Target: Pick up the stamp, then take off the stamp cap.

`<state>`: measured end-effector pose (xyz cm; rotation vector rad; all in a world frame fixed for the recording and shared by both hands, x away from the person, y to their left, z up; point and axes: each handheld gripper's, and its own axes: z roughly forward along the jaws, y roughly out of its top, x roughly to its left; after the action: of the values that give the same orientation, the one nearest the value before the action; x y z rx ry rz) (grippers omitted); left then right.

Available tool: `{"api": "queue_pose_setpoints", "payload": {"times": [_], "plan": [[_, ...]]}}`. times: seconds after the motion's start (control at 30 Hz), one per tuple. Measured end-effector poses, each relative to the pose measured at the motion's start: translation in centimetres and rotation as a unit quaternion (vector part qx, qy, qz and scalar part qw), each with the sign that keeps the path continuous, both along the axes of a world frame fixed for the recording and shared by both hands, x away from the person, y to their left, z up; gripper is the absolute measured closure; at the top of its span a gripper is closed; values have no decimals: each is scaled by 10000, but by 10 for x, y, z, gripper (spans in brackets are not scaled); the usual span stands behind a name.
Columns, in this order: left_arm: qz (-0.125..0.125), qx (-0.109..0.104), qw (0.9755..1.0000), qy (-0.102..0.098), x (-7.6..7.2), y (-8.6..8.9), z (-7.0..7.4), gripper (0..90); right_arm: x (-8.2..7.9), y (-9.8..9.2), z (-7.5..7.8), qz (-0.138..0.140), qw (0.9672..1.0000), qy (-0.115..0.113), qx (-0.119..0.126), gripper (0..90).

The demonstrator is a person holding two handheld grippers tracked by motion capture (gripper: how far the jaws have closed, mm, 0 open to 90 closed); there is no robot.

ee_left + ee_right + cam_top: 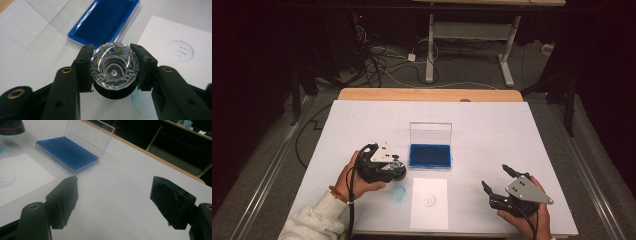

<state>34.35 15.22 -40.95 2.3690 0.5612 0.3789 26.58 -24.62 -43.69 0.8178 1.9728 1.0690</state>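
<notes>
Left tool (113,67) clenched on faceted crystal-topped stamp (114,65), above worktop (492,130) beside stamped paper (428,202). Right tool (113,202) released, bare. Ink pad case (430,155) open, lid upright, blue pad inside.

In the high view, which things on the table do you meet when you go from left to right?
Left hand-held gripper holding a stamp → blue smudge → paper → right hand-held gripper. The ink pad lies farther back, above the paper, so I leave it out.

The white paper sheet (172,45) bears a round blue stamp mark (180,51), its character unclear.
</notes>
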Motion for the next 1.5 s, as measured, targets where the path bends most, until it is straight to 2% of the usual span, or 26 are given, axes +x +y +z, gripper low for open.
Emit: {"api": "queue_pose_setpoints", "payload": {"times": [0.27,0.33,0.5,0.67,0.73,0.87,0.9,0.97,1.03,1.1,1.13,1.17,1.2,1.23,1.3,1.43,1.5], "plan": [[28,-114,9999,-51,-4,2,2,545,2,2,0,54,10000,20,4,217],[5,-77,9999,-86,-5,2,3,545,2,2,-1,42,10000,37,-8,216],[-15,-182,9998,-31,-6,2,4,545,3,4,0,-17,10000,-27,10,196],[-11,-223,9998,-9,-3,0,4,545,6,5,-1,69,9999,30,77,180],[-25,-346,9994,24,-2,-3,6,545,7,6,-1,134,9999,60,52,177],[-122,-459,9989,11,0,-11,11,545,9,9,-2,151,9998,89,36,176],[-161,-569,9982,6,3,-15,14,545,12,12,0,188,9997,117,72,176],[-193,-575,9982,1,4,-18,15,545,14,13,0,208,9997,125,80,178],[-249,-732,9970,46,10,-24,18,545,19,21,2,341,9992,185,91,176],[-265,-758,9968,62,11,-27,18,545,21,25,2,421,9987,256,99,175],[-285,-796,9964,75,12,-30,19,545,26,33,1,568,9976,386,122,191],[-308,-842,9959,100,13,-32,19,545,26,33,1,568,9976,386,122,191],[-337,-861,9957,103,14,-35,20,546,31,41,1,785,9956,456,244,226],[-344,-872,9956,85,14,-39,21,546,33,47,1,891,9943,505,282,224],[-371,-921,9950,114,14,-43,23,546,36,53,1,971,9937,501,269,224],[-395,-991,9943,84,15,-52,25,546,44,80,0,1258,9901,568,244,209],[-429,-1041,9936,75,15,-56,26,546,45,84,0,1306,9892,609,269,208]]}}
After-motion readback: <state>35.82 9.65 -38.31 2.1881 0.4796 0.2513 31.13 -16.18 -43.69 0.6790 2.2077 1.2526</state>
